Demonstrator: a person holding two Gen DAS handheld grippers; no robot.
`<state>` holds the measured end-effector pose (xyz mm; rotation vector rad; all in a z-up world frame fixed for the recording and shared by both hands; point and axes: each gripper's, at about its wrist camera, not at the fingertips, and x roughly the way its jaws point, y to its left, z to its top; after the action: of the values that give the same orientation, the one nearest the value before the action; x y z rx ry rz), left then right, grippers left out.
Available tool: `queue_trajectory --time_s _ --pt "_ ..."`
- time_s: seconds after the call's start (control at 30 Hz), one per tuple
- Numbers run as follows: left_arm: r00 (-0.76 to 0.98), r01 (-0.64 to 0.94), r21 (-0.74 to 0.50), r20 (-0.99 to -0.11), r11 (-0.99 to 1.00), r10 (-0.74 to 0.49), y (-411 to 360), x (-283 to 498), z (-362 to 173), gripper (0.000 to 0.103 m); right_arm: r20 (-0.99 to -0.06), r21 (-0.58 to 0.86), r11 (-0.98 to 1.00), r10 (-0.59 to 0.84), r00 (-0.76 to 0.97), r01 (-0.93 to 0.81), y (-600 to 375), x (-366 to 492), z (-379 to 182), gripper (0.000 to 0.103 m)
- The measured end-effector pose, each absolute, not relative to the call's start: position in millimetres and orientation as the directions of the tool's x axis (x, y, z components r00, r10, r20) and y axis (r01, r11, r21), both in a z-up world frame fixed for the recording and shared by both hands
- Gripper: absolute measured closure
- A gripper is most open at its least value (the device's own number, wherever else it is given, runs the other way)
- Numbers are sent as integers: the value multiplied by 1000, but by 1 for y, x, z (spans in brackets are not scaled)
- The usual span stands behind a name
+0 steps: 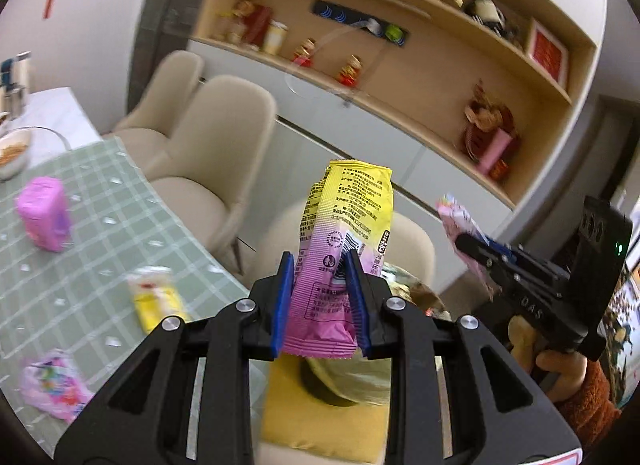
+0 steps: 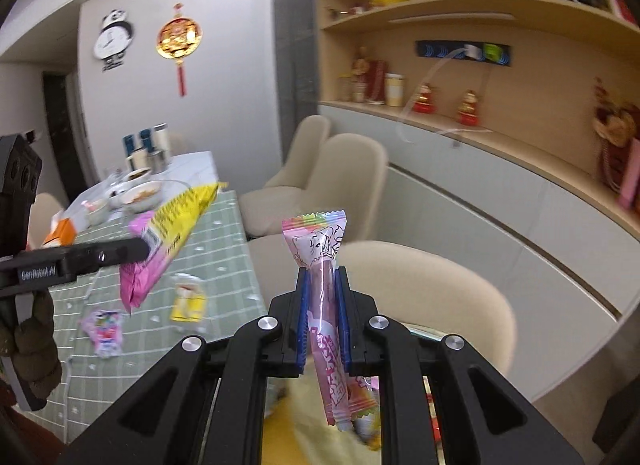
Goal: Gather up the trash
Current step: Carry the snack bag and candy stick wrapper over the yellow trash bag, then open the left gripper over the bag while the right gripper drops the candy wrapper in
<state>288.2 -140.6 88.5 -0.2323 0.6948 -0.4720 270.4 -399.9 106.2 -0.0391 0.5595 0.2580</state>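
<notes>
My left gripper is shut on a yellow-and-pink snack bag and holds it upright in the air beyond the table edge. The bag also shows in the right wrist view. My right gripper is shut on a pink candy wrapper, also held up; it shows in the left wrist view. Below both grippers lies a yellow bag with trash inside. On the green checked tablecloth lie a small yellow packet, a pink printed wrapper and a pink tissue pack.
Beige chairs stand along the table's far side, one right behind the grippers. A white cabinet with wooden shelves lines the wall. Bowls and cups stand at the table's far end.
</notes>
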Motion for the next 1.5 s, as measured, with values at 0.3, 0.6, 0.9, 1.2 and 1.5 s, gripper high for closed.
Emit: queue_trajectory --time_s 0.3,0.6,0.9,1.2,1.5 --pt "586 369 -384 -611 846 -533 -222 298 61 78 -544 21 983 163 823 -181 -474 269 92 90" --pt "519 387 -394 -655 834 -550 -265 310 35 78 -551 58 989 145 822 -136 -518 267 74 90" --pt "417 423 -230 -809 876 -414 -343 342 -30 78 -577 126 990 122 808 -60 -561 267 49 90" --pt "329 471 -94 -904 877 -273 -392 358 -77 80 -614 174 985 114 781 -7 -585 263 20 90" --pt "326 469 -224 -855 855 -403 -362 349 -57 65 -630 206 978 159 760 -34 -575 270 7 90"
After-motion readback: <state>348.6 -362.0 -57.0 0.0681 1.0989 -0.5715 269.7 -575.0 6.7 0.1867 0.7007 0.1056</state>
